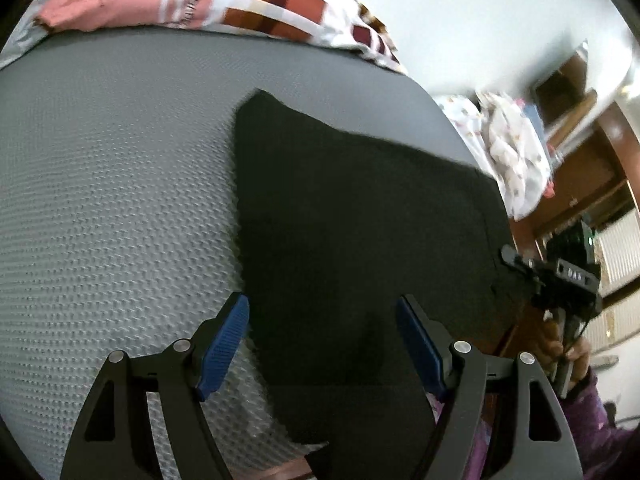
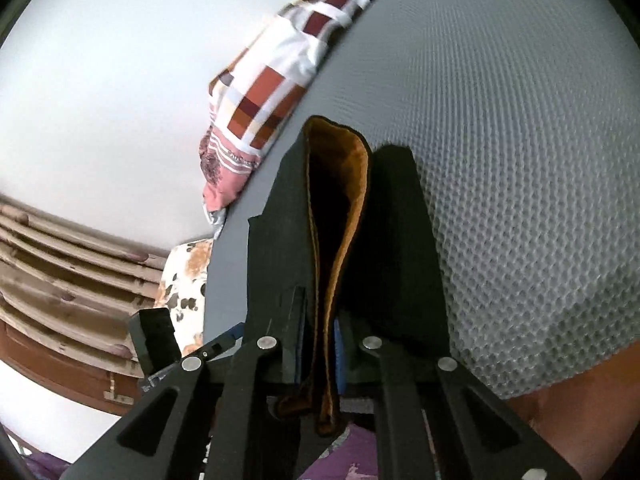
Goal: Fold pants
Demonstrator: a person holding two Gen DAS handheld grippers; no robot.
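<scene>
While the black pants lie on the grey textured mat, the left gripper hangs over their near edge, jaws wide, gripping nothing. In the right wrist view, the right gripper pinches an orange-lined fold of the pants, lifting it.

Both wrist views look closely down at the same grey mattress.
</scene>
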